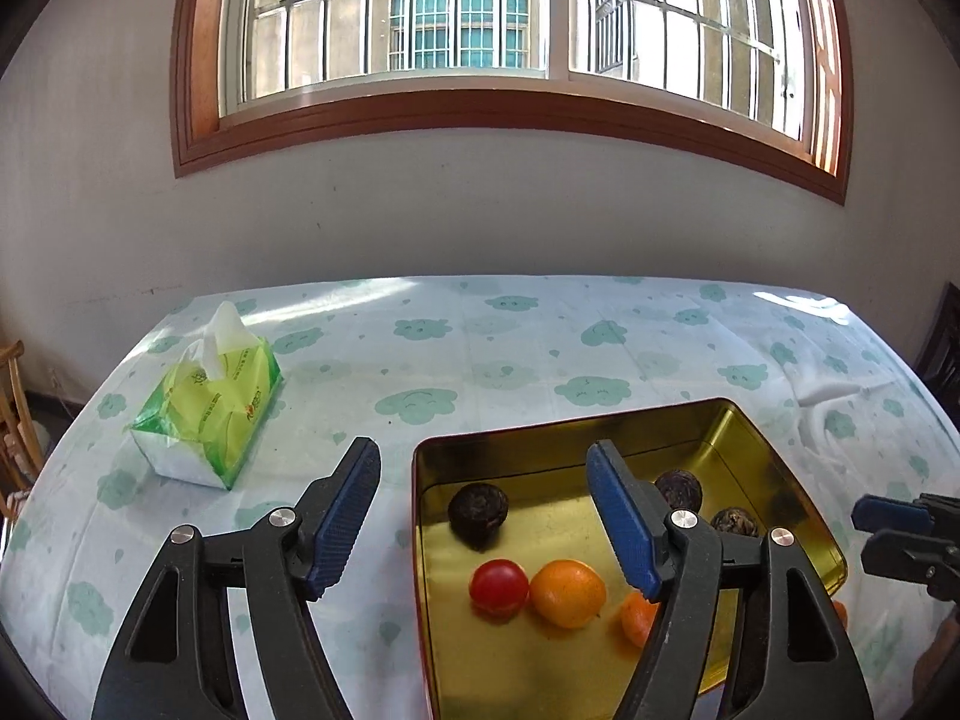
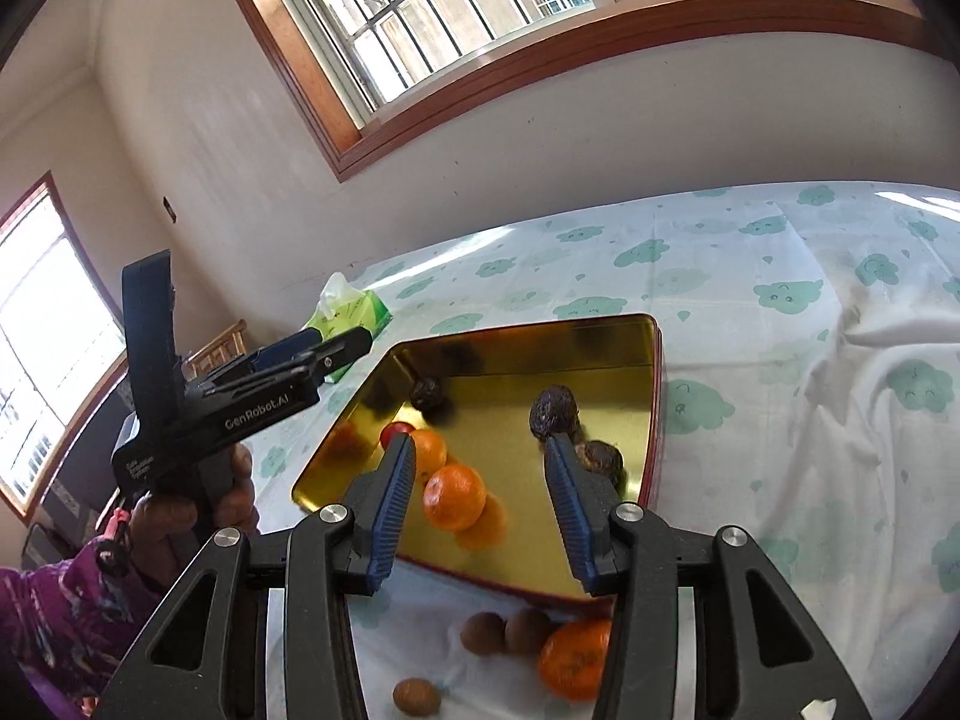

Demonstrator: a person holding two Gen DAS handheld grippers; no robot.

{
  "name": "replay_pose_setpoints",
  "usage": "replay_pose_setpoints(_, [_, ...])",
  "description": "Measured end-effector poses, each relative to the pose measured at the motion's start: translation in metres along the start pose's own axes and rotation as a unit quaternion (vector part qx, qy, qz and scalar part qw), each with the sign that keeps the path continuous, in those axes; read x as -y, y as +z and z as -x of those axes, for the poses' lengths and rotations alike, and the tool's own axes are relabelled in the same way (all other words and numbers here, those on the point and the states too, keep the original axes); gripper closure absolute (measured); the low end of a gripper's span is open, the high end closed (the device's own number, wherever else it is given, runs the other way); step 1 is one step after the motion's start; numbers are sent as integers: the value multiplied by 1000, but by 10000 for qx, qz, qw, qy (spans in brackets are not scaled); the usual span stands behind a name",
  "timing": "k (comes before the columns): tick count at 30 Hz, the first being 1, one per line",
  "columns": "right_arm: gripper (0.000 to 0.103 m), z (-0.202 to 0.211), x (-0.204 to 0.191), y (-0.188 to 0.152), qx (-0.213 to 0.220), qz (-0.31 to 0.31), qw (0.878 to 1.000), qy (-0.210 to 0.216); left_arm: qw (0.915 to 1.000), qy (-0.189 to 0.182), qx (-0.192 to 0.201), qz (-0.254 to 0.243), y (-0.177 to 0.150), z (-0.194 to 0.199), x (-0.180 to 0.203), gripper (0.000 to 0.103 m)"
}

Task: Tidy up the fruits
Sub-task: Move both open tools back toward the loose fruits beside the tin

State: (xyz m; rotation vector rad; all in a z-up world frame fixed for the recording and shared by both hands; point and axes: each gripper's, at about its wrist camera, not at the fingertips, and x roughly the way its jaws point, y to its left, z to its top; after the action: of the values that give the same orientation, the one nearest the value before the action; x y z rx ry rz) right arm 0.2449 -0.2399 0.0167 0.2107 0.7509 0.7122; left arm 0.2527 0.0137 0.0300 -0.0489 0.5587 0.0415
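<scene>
Both claws, left claw (image 1: pixel 483 516) and right claw (image 2: pixel 480 507), released and empty, angled down over the gold tin (image 2: pixel 651 372).

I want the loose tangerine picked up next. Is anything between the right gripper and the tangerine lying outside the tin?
Nothing visible blocks it. The right gripper hangs with open, empty jaws above the tin's near rim; the tangerine lies on the tablecloth just outside that rim, touching one of two small brown fruits on its left.
</scene>
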Motion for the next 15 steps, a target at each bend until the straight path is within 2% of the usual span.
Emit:
replay_pose_setpoints(3, [57, 22, -12, -33, -288, 219, 9993, 105, 9995, 59, 87, 304, -22, 26, -19, 27])
replay_pose_setpoints(6, [57, 30, -29, -62, -503, 441, 9977, 118, 9985, 101, -34, 536, -50, 43, -34, 27])
replay_pose_setpoints(10, [57, 12, -47, -87, -763, 817, 9933, -297, 9972, 100, -360, 651, -86, 54, -44, 27])
replay_pose_setpoints(15, [59, -12, -52, -99, -985, 812, 9910, -391, 9979, -107, -388, 516, -113, 74, -44, 27])
